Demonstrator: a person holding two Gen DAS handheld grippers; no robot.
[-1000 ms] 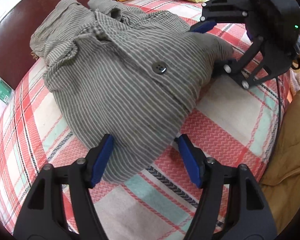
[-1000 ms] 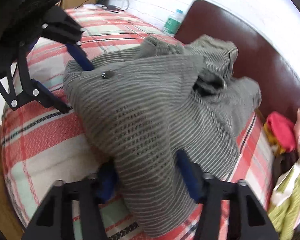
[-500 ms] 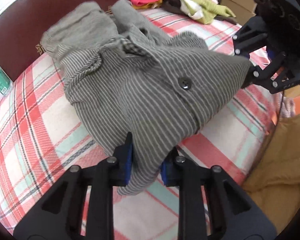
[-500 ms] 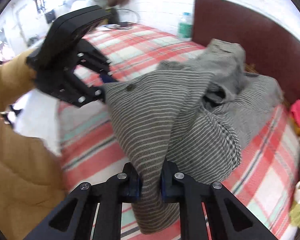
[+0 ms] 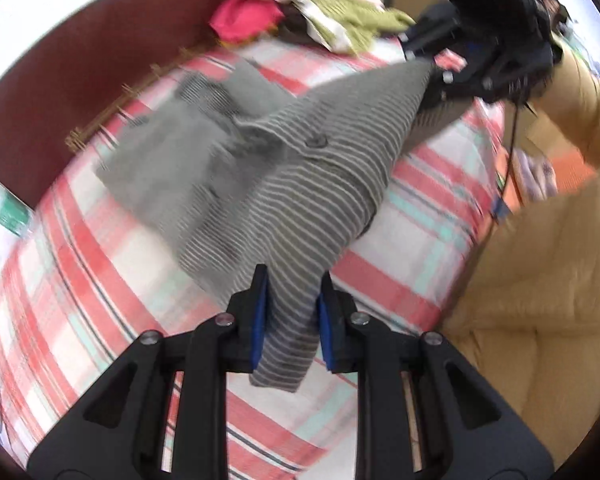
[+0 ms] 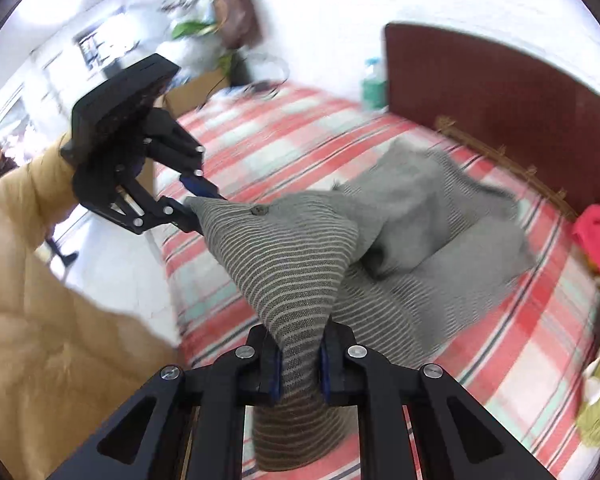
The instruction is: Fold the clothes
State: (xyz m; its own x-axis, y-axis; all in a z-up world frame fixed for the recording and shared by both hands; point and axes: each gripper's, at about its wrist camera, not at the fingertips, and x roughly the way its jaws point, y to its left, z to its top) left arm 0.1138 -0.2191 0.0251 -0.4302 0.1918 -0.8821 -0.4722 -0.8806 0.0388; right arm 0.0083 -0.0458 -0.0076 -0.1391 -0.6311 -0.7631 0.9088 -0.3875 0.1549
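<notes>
You're holding both tools up over the bed [image 5: 432, 208], arms spread apart. Your left tool [image 5: 290, 316] is clamped on one corner of the grey striped garment [image 5: 300, 184], and your right tool [image 6: 299, 364] is pinching the other, so the edge is stretching between them while the rest is trailing on the plaid sheet. A dark red headboard [image 6: 500, 92] is backing it, a clothes pile [image 5: 320, 12] sitting at the far corner.
</notes>
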